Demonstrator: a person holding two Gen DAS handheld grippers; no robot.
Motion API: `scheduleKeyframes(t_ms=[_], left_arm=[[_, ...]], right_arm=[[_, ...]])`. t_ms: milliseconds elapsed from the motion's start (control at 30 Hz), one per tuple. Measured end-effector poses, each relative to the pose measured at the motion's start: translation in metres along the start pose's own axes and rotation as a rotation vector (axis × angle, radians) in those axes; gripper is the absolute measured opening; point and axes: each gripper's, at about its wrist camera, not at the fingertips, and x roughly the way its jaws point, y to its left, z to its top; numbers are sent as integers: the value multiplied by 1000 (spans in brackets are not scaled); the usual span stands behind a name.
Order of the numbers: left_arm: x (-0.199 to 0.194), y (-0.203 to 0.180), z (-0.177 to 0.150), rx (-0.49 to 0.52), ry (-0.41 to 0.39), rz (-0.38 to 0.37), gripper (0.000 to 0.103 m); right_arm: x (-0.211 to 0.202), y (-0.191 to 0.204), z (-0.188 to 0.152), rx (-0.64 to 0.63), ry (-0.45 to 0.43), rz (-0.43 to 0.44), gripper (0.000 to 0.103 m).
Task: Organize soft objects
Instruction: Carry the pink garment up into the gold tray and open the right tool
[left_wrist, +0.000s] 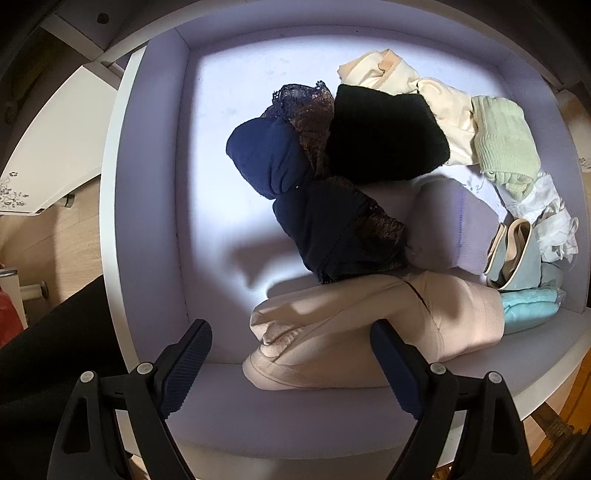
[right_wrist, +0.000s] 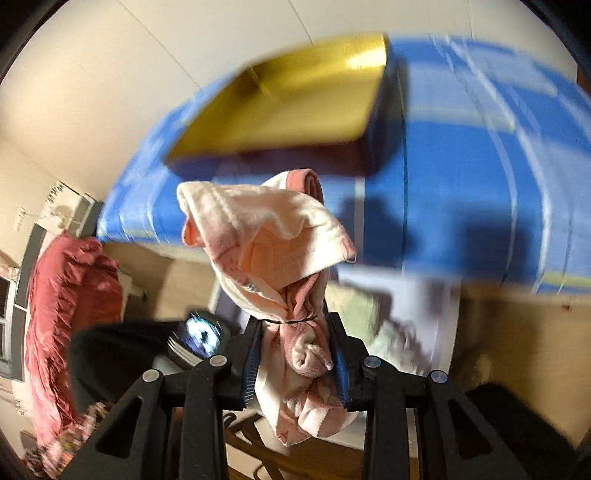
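Pale drawer (left_wrist: 155, 192) holds bundled garments while the left gripper (left_wrist: 291, 365) hangs spread over a beige bundle (left_wrist: 369, 332), and the right gripper (right_wrist: 295, 365) pinches a pink cloth (right_wrist: 273, 251), seemingly to sort it.

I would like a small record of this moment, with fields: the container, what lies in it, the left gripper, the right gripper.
container: pale lilac drawer, open
contents: dark navy folded cloth, black knit piece, pale green ribbed sock, beige folded garment, others heaped toward the right
left gripper: open, above the beige garment, holding nothing
right gripper: shut on a pink and cream soft cloth, in front of a blue bedspread
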Motion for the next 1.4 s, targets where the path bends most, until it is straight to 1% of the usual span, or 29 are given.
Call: scheduleKeyframes(t_ms=[33, 133, 167, 267, 500, 567, 667, 833, 1000, 1067, 1133, 1233, 1400], left_arm=[[1, -1, 0, 1, 1, 1, 90], [2, -3, 0, 0, 5, -1, 90], [2, -3, 0, -1, 6, -1, 90], [2, -3, 0, 1, 8, -2, 90], [1, -3, 0, 5, 7, -4, 90], [1, -3, 0, 4, 10, -7, 90], [1, -3, 1, 10, 12, -5, 89], [1, -4, 1, 18, 13, -3, 90], [2, -3, 1, 8, 22, -11, 90], [2, -3, 2, 8, 23, -11, 90], [3, -4, 1, 9, 24, -11, 90], [3, -3, 1, 5, 27, -11, 90], [3, -4, 2, 6, 27, -5, 90]], right_arm=[[-12, 4, 8, 2, -19, 16, 34], [-31, 6, 39, 23, -67, 57, 34], [-34, 6, 49, 26, -80, 57, 34], [-34, 8, 83, 32, -110, 17, 34], [-1, -5, 155, 120, -136, -47, 34], [9, -10, 166, 131, -137, -69, 34], [24, -15, 191, 140, -133, -136, 34], [48, -22, 217, 145, -119, -238, 36], [62, -25, 234, 106, -141, -384, 37], [62, -27, 238, 95, -156, -416, 38], [58, -27, 239, 80, -178, -447, 45], [46, -26, 235, 57, -220, -438, 51], [18, -26, 214, 39, -259, -411, 54]])
